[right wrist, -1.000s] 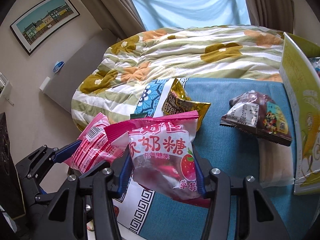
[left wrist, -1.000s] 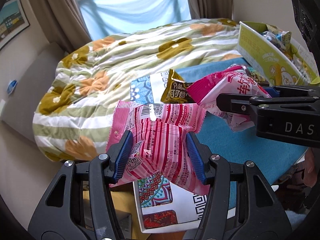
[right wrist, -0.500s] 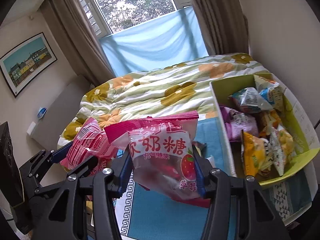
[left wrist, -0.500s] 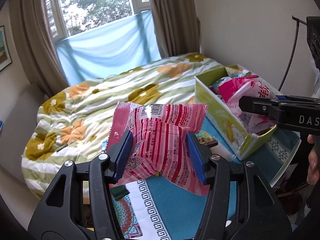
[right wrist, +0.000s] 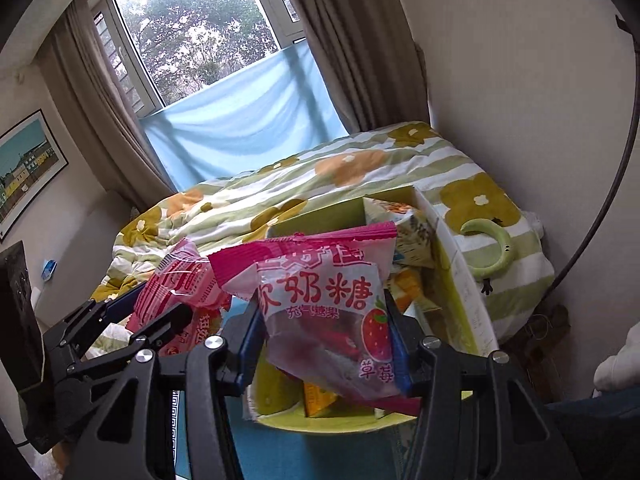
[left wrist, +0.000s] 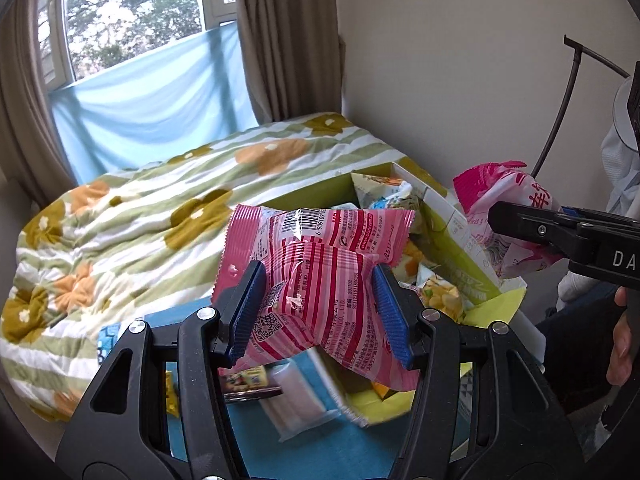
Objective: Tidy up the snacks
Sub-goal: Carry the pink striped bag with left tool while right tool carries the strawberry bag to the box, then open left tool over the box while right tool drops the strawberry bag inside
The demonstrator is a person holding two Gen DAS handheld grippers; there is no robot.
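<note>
My left gripper (left wrist: 318, 312) is shut on a pink striped snack bag (left wrist: 316, 276) and holds it in the air over the near end of the green snack box (left wrist: 460, 252). My right gripper (right wrist: 326, 344) is shut on a pink strawberry candy bag (right wrist: 324, 300) and holds it above the same green box (right wrist: 460, 300), which holds several snack packets. In the left wrist view the right gripper (left wrist: 560, 236) and its candy bag (left wrist: 508, 204) are at the right. In the right wrist view the left gripper's fingers (right wrist: 132, 320) and striped bag (right wrist: 180, 284) are at the left.
A dark snack packet (left wrist: 248, 384) and a white packet (left wrist: 292, 404) lie on the blue mat (left wrist: 320, 452) below the left gripper. A flowered quilt (left wrist: 140, 216) covers the bed behind. A wall (left wrist: 460, 60) is at the right. A hand (left wrist: 620, 352) holds the right gripper.
Both grippers have moved right and up with their bags, from over the blue mat to over the green box. The box now lies right below them.
</note>
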